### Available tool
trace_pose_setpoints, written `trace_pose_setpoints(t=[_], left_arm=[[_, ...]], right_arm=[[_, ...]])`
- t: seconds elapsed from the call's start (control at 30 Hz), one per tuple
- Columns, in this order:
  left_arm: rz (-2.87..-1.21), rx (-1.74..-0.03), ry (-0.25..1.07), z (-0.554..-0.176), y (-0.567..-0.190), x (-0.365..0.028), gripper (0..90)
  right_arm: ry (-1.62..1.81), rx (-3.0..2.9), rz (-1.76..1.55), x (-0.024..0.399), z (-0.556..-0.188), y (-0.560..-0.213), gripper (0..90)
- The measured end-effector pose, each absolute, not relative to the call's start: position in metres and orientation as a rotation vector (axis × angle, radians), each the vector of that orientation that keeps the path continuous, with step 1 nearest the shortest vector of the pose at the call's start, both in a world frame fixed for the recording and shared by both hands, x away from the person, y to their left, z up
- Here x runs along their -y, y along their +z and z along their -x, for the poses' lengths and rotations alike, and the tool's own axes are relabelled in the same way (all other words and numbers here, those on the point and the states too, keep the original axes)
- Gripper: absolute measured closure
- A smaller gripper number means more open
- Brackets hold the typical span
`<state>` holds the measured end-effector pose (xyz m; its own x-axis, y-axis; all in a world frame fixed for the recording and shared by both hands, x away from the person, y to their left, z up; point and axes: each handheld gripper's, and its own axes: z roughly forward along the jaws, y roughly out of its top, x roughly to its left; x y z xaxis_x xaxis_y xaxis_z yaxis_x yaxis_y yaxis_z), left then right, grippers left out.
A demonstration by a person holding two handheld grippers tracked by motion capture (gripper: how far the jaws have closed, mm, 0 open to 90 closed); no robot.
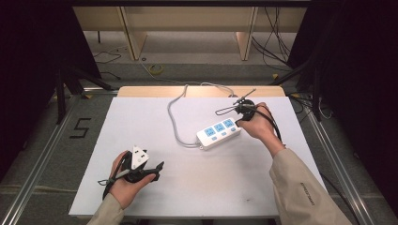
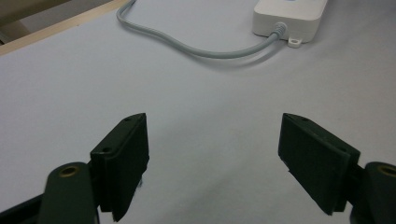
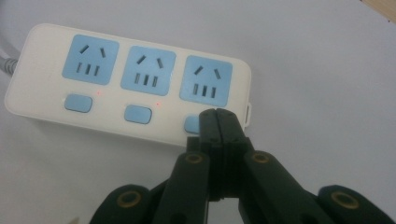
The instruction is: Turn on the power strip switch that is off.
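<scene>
Left gripper (image 1: 157,169) held at counter's (image 1: 141,117) 7 o'clock, jaws spread wide, nothing between them. White power strip (image 1: 218,133) laid just right of centre, grey cord (image 1: 174,123) looped toward 12 o'clock. Right gripper (image 3: 217,122) at 2 o'clock, jaws pressed together, tips set over strip's rightmost blue button (image 3: 191,124).

White power strip (image 1: 218,132) on the table (image 1: 187,187); right gripper (image 1: 241,112) at its far end, left gripper (image 1: 157,169) well apart.
</scene>
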<state>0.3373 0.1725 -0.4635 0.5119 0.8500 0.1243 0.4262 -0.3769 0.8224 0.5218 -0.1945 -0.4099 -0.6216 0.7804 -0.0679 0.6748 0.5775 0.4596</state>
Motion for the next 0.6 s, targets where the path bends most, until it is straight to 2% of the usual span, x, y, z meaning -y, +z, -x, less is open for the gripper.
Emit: trace_pose_setpoints(t=[0.6], left_arm=[[-1.995,-1.041,0.710,-0.3374,-0.4636,-0.1723,24.5]], right_arm=[[0.571,-2.559,-1.220,0.1916,-0.5286,-0.4164,90.0]])
